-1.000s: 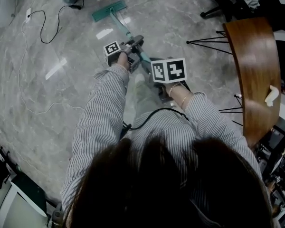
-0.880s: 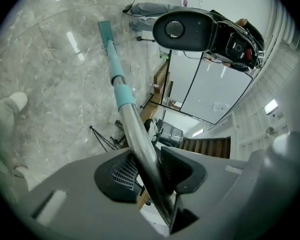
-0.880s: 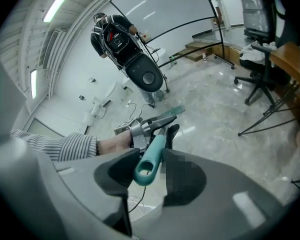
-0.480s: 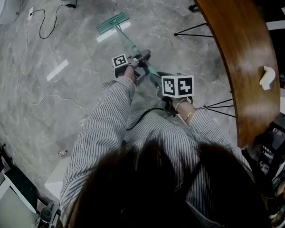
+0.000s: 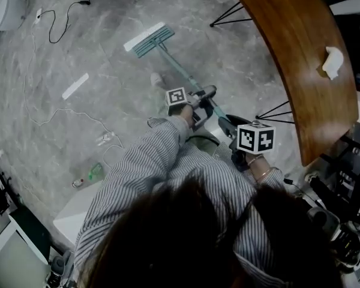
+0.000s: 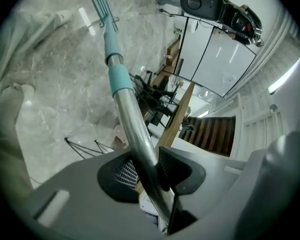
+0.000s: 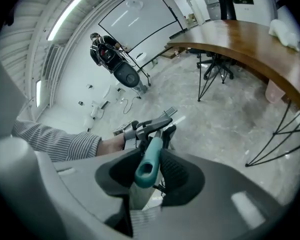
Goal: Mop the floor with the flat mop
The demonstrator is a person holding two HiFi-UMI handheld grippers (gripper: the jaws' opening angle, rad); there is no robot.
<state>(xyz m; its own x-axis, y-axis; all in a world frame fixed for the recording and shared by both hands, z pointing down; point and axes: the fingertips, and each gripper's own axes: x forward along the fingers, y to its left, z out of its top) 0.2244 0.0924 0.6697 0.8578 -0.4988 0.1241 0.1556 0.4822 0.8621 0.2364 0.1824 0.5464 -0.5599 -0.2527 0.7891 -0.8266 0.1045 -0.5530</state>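
Left gripper [image 6: 144, 170] clamped tight on metal shaft [image 6: 132, 124] of flat mop [image 5: 149, 39]; right gripper [image 7: 149, 170] closed on teal handle end [image 7: 150, 160], nearest body; mop head flat on floor [image 5: 60, 131], far-left of both grippers; shaft axis runs near-right to far-left; left gripper nearer head; wooden table [image 5: 300, 53] close on right.

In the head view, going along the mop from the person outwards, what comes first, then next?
Right gripper, shut on the teal handle end → left gripper, shut on the mop pole → flat mop head, lying on the floor.
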